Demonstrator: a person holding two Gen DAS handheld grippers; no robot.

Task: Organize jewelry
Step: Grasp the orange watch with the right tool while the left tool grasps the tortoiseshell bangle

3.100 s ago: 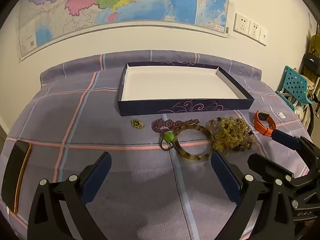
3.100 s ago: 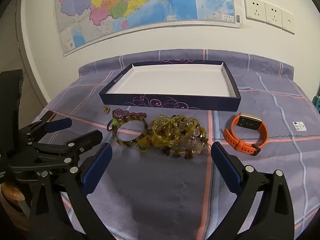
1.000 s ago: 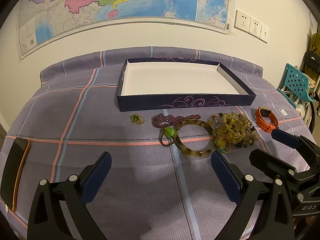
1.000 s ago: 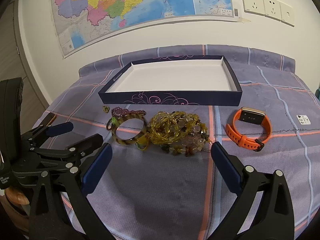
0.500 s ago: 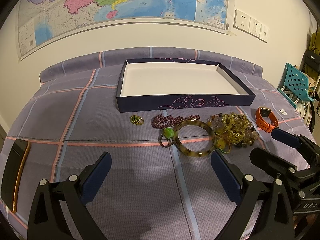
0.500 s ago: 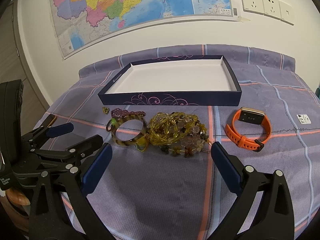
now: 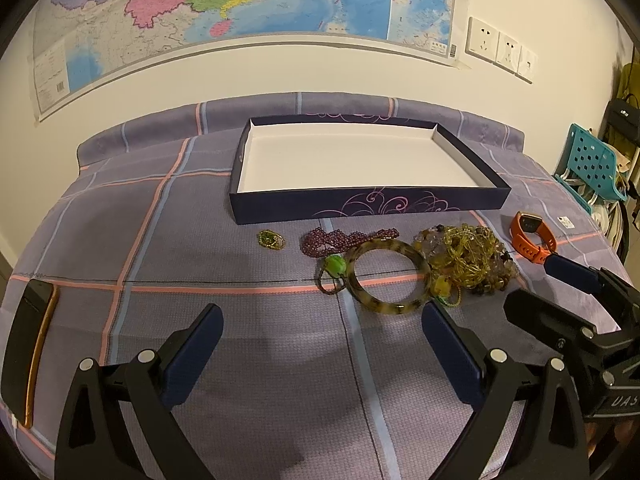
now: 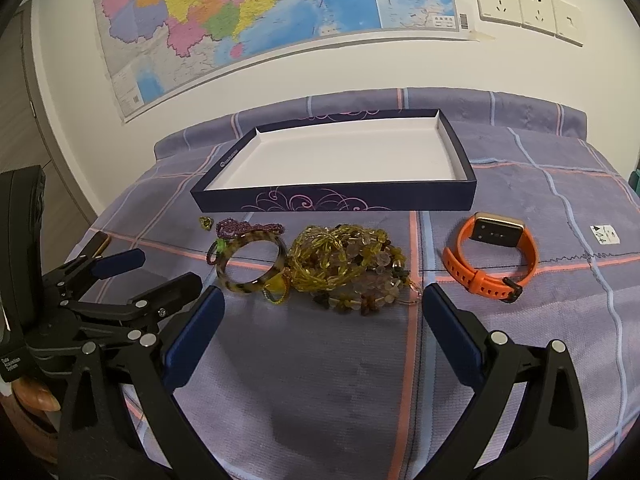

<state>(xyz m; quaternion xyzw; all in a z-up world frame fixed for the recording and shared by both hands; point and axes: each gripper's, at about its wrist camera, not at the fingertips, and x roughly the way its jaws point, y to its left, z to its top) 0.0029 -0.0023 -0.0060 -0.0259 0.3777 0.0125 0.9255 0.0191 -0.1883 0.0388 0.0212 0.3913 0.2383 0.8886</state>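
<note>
A shallow dark-blue box (image 7: 368, 208) (image 8: 332, 200) with a white inside lies at the far side of the bed. In front of it sits the jewelry: a small green brooch (image 7: 271, 239), a purple bead string (image 7: 340, 240), a tortoiseshell bangle (image 7: 386, 276) (image 8: 252, 266), a heap of yellow bead necklaces (image 7: 468, 258) (image 8: 344, 264) and an orange smartwatch (image 7: 534, 238) (image 8: 490, 256). My left gripper (image 7: 320, 334) is open, short of the bangle. My right gripper (image 8: 320, 316) is open, just short of the bead heap. Neither holds anything.
A plaid purple cover (image 7: 200, 264) spans the bed. A dark phone (image 7: 26, 340) lies near its left edge. A teal perforated chair (image 7: 592, 164) stands at the right. A small white tag (image 8: 604, 235) lies right of the watch. A wall map and sockets (image 8: 524, 4) hang behind.
Both grippers have crept slightly forward toward the jewelry; both stay open. Nothing on the bed has moved.
</note>
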